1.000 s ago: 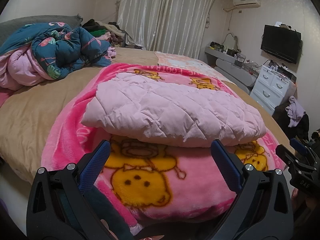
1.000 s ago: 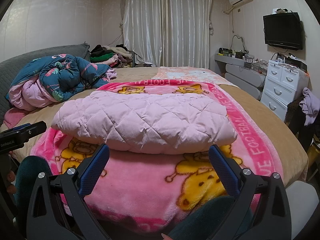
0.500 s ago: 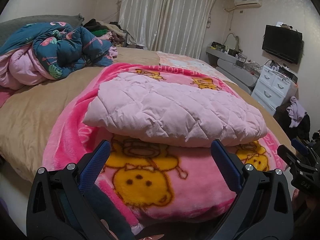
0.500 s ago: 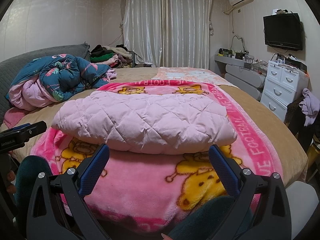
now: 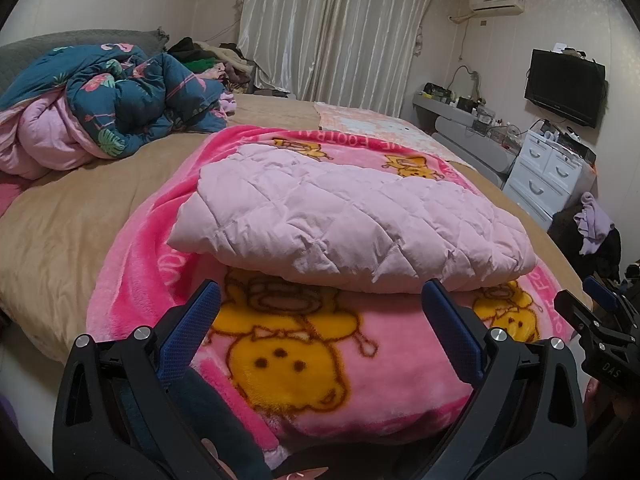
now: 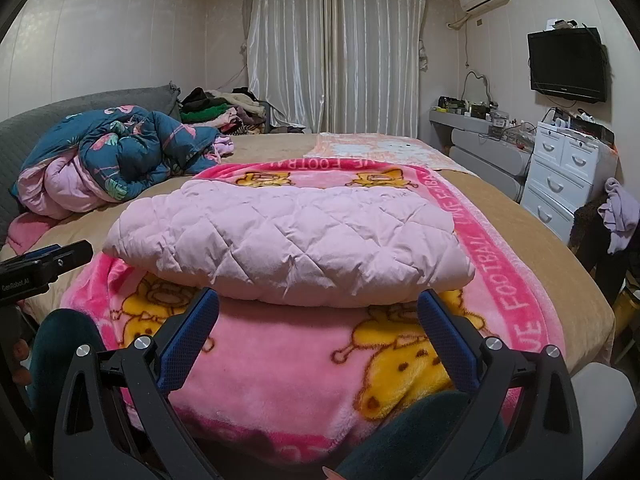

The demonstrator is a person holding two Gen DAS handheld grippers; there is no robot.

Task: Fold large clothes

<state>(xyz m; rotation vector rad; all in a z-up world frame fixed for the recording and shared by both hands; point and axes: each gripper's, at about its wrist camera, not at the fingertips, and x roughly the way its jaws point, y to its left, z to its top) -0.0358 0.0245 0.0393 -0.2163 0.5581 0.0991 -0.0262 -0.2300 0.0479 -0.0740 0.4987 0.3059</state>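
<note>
Item: pink quilted garment (image 5: 352, 216), a large padded piece, lying as a thick folded bundle on the pink cartoon blanket (image 5: 304, 364). It sits directly ahead of both of your grippers, just beyond the fingertips, touching neither.

Left gripper (image 5: 320, 312): jaws spread wide, holding nothing, level with the bundle's near edge.

Right gripper (image 6: 318, 314): jaws equally wide apart, empty, facing the same near edge from the other side. Its tip shows at the far right of the left wrist view.

Step in hand, by judgement: the garment looks compact and squared, so the fold appears finished or one fold short. You are between grasps.

Next move calls for: if another fold is wanted, bring each gripper forward to an end of the near edge, close on all layers together, and lift evenly so the padding does not slide apart.

Also present: teal floral duvet (image 6: 132, 152), heaped far ahead and to the left of the grippers, well apart from the bundle.
</note>
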